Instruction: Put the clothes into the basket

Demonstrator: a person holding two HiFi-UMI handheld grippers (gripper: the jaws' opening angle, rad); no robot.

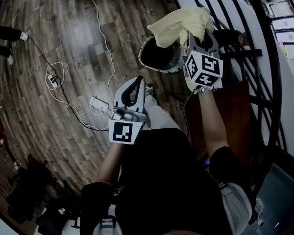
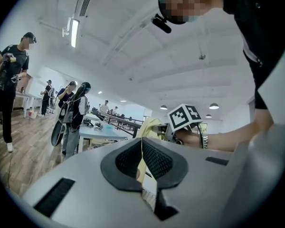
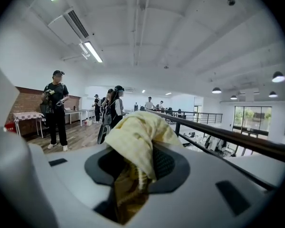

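A pale yellow garment (image 1: pixel 179 26) hangs bunched from my right gripper (image 1: pixel 193 34), which is shut on it just above the round dark basket (image 1: pixel 143 48) on the wooden floor. In the right gripper view the cloth (image 3: pixel 137 132) drapes over and between the pads of the right gripper (image 3: pixel 140 161). My left gripper (image 1: pixel 136 81) is held lower and to the left of the basket, with its jaws together and nothing in them. In the left gripper view, beyond the left gripper (image 2: pixel 142 148), the yellow cloth (image 2: pixel 149 126) and the right gripper's marker cube (image 2: pixel 184 117) show.
A power strip (image 1: pixel 52 81) and white cables (image 1: pixel 95 103) lie on the floor to the left. A black railing (image 1: pixel 264 43) and a brown panel (image 1: pixel 230 111) stand at the right. Several people (image 3: pixel 56 106) stand farther off in the room.
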